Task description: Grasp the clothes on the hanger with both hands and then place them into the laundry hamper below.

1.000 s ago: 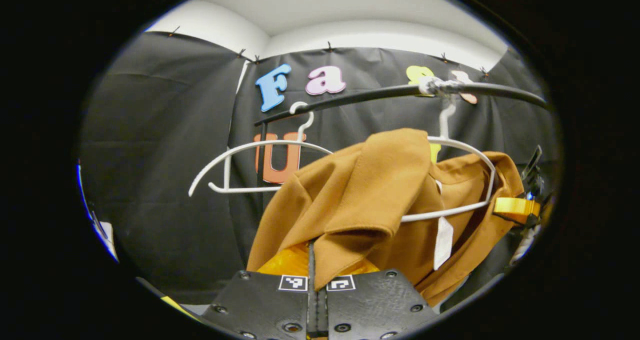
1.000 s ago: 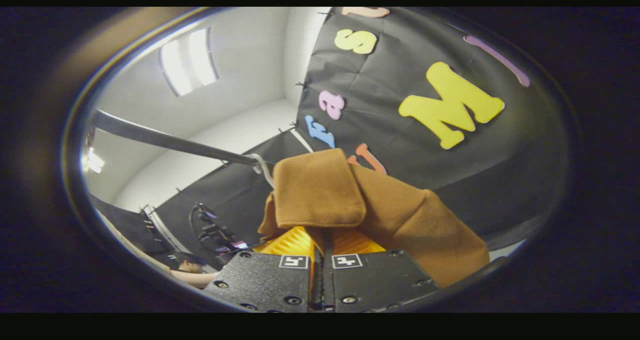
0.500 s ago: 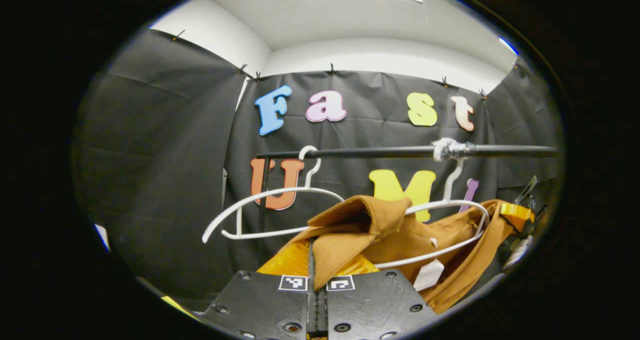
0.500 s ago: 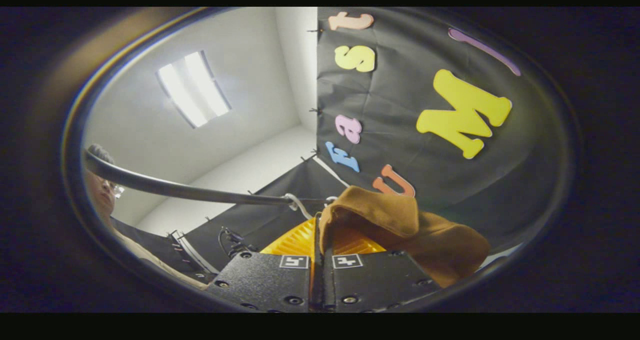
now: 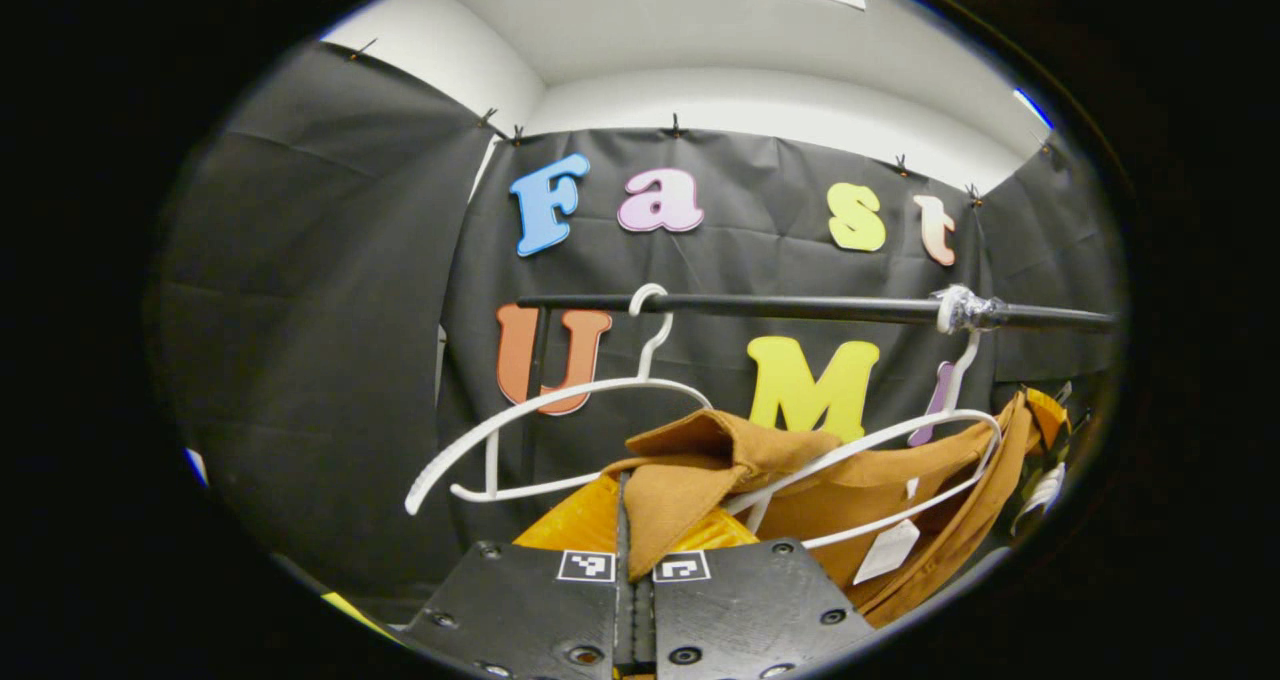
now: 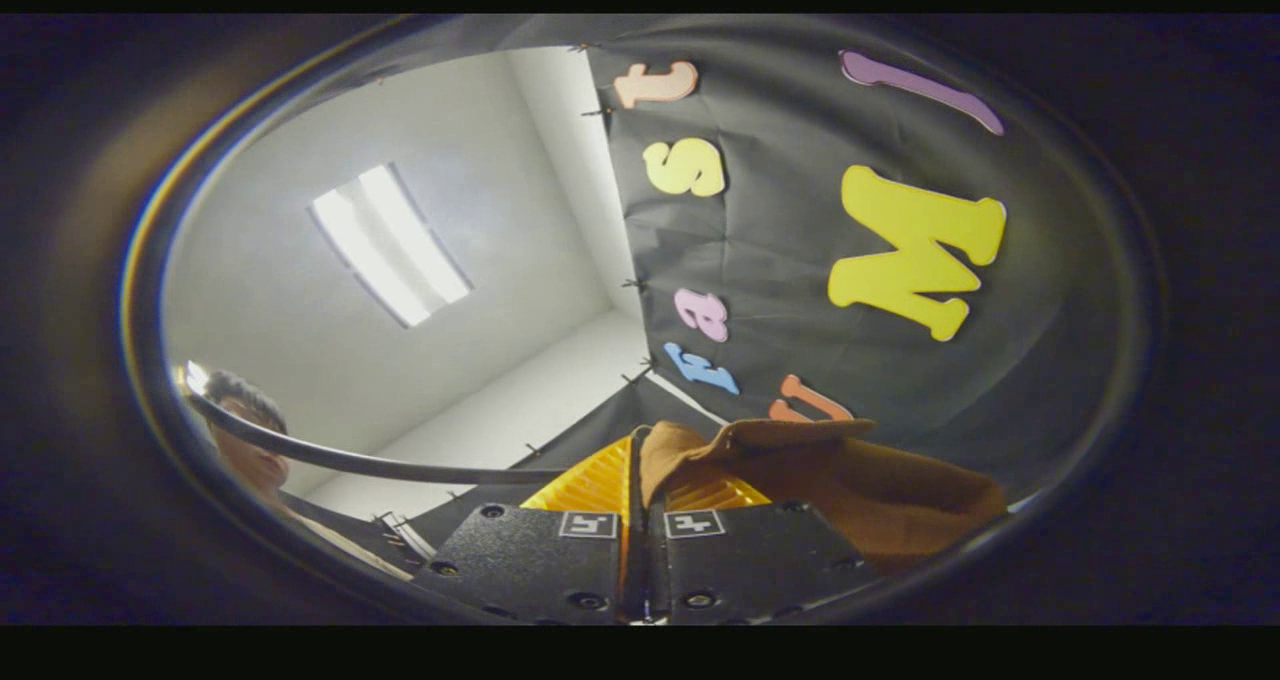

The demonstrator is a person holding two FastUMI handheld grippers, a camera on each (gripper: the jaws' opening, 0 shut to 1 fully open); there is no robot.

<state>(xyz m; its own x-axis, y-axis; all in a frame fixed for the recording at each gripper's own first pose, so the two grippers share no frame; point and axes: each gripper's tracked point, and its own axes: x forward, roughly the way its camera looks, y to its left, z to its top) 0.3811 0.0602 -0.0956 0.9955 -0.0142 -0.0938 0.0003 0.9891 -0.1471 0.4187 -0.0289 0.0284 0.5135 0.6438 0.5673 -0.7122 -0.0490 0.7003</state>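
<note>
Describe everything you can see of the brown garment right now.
The brown garment looks like soft, matte woven cloth, camel brown, with a white tag hanging from it. It is crumpled and partly draped over the right white hanger under the black rail. The left tool pinches one folded edge between its yellow fingers; the right tool clamps another fold.

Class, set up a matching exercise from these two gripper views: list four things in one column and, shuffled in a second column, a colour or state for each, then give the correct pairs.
Things:
1. brown garment
2. empty hanger
3. rail
4. left tongs

Descriptions:
A. black, running across in front of the cloth wall
B. white, hooked on the rail with nothing on it
C. shut on a fold of fabric
D. draped partly over a second white hanger

Pairs: 1-D, 2-B, 3-A, 4-C
</note>
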